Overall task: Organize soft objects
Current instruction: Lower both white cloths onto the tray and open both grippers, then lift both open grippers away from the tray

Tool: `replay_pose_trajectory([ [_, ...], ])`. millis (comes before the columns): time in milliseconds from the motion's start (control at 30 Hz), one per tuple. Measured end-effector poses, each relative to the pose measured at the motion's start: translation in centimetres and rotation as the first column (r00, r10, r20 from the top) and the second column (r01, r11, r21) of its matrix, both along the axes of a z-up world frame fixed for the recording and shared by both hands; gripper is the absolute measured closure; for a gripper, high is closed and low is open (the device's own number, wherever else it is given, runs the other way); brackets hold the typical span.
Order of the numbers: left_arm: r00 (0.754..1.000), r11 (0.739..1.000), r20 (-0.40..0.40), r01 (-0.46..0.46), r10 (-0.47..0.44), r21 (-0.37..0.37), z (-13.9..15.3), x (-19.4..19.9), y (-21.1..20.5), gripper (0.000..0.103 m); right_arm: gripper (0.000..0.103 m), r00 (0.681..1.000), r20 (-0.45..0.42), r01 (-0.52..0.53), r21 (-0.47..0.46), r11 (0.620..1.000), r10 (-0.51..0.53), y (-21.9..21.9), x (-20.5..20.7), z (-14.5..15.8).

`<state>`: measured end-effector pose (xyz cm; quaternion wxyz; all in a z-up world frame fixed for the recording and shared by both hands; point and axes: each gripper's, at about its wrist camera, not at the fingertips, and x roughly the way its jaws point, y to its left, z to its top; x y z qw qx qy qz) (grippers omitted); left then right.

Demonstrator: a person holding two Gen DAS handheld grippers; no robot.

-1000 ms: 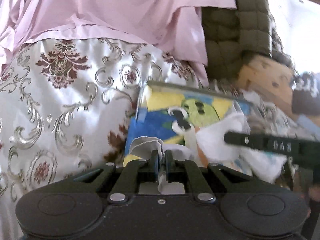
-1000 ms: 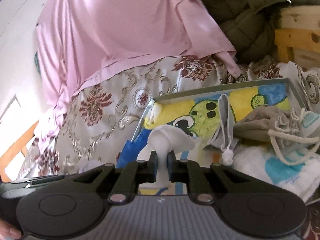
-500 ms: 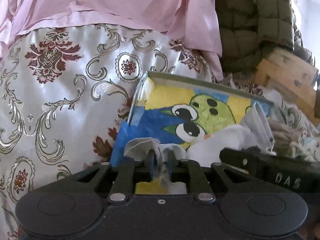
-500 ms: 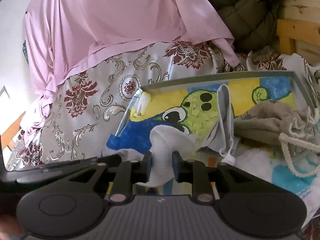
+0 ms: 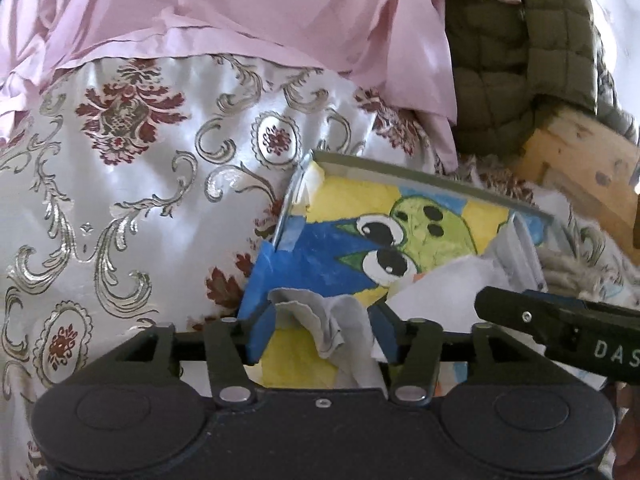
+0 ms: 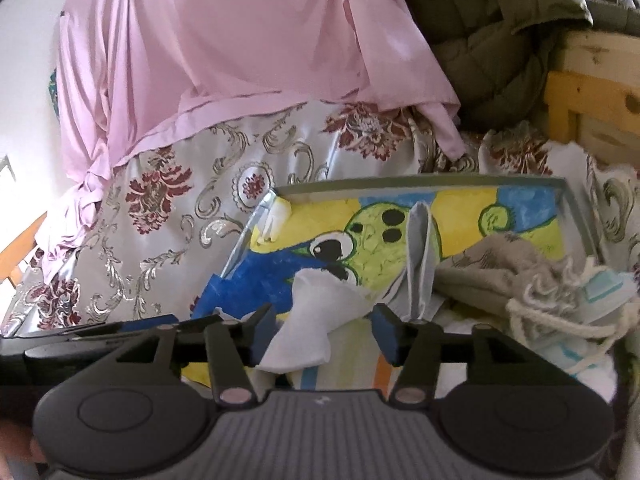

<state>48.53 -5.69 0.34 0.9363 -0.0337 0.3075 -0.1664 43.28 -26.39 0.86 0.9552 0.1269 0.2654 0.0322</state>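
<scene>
A white cloth [image 5: 336, 328] lies crumpled in a box lined with a cartoon picture [image 5: 384, 224]. My left gripper [image 5: 324, 332] is open, its pads either side of one end of the cloth. My right gripper [image 6: 324, 332] is open too, with the cloth's other end [image 6: 316, 320] loose between its pads. The right gripper's finger [image 5: 560, 320] shows at the right of the left wrist view. The box [image 6: 432, 184] also holds a grey pouch [image 6: 420, 264], a beige drawstring bag [image 6: 516, 276] and a white and blue towel [image 6: 576, 352].
The box rests on a floral satin bedspread [image 5: 120, 200]. A pink sheet [image 6: 240, 60] is draped behind it. An olive quilted jacket [image 5: 520, 60] hangs over a wooden frame [image 6: 592, 92] at the right.
Both grippers were shut on the white cloth and have opened, letting it drop into the box. Both have lowered toward the box.
</scene>
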Motion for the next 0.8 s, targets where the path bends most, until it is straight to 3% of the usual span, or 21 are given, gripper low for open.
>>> replay_pose_trajectory([
  [167,0.999,0.999,0.038,-0.020,0.021,-0.035,1.8,-1.6,0.6,0.024,0.026,0.999,0.036,0.011,-0.011,1.000,-0.011,-0.6,-1.8,1.8],
  [367,0.996,0.998,0.093,-0.008,0.015,-0.067,4.6,-5.1,1.4,0.010,0.014,0.996,0.080,0.038,-0.031,0.999,-0.036,-1.4,-5.3,4.6],
  [800,0.976,0.994,0.213,-0.020,0.042,-0.106,9.0,-16.9,2.5,0.001,0.002,0.980,0.194,0.055,-0.111,0.992,-0.033,-0.5,-17.8,9.4],
])
